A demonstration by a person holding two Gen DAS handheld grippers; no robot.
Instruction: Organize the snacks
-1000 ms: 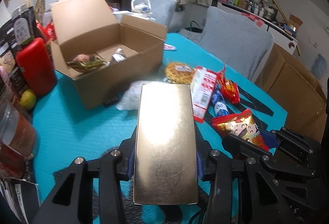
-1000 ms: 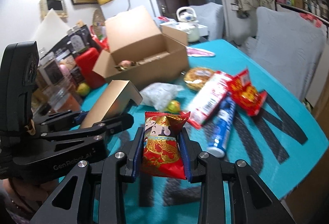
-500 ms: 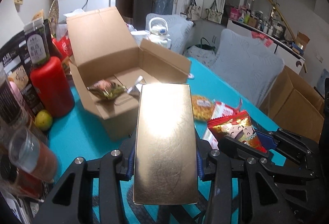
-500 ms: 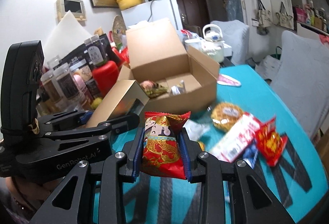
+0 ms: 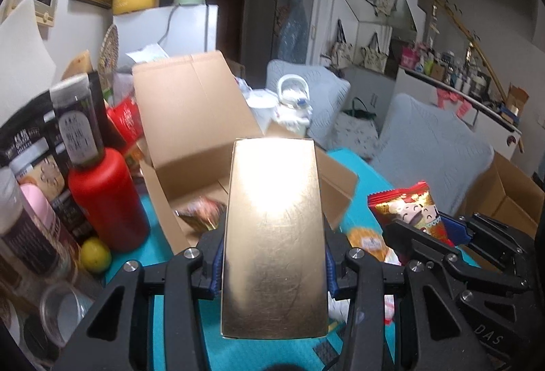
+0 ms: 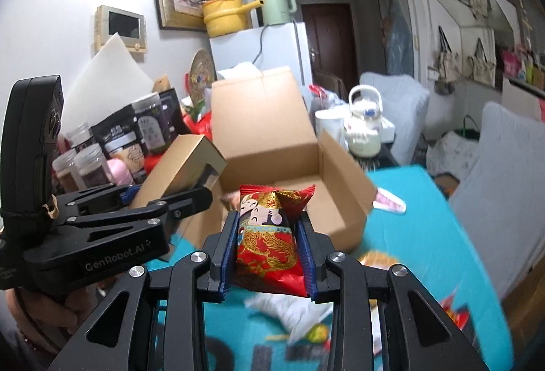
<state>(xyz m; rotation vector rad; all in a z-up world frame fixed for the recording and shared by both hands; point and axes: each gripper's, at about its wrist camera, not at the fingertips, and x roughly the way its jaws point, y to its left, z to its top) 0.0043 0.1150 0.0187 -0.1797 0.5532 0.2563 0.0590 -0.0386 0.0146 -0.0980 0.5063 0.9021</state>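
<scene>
The left hand-held gripper [image 5: 272,255] was clamped on a long, flat, gold-coloured cardboard box [image 5: 274,235], its blue pads pressed against the box's two long sides. The right hand-held gripper [image 6: 269,252] was squeezed nearly shut on a small red foil snack packet printed with a cartoon figure [image 6: 269,235]. Both loads were held in the air in front of the open brown cardboard carton [image 6: 289,146] that stood on the turquoise-covered surface [image 6: 425,235], and a wrapped snack [image 5: 201,212] lay inside it already.

The chief risk seemed to be crowding: the two grippers were close side by side, so lowering both into the carton together could knock them against each other or against the near wall. The carton looked light, and a bump might push it into the red bottle [image 5: 105,200] and the jars [image 5: 27,228] just beside it. The gold box was gripped only near its rear end, so it could pivot or slip if its front caught the carton's rim. The foil packet was slick and puffy and might squirt from a tight pinch.
</scene>
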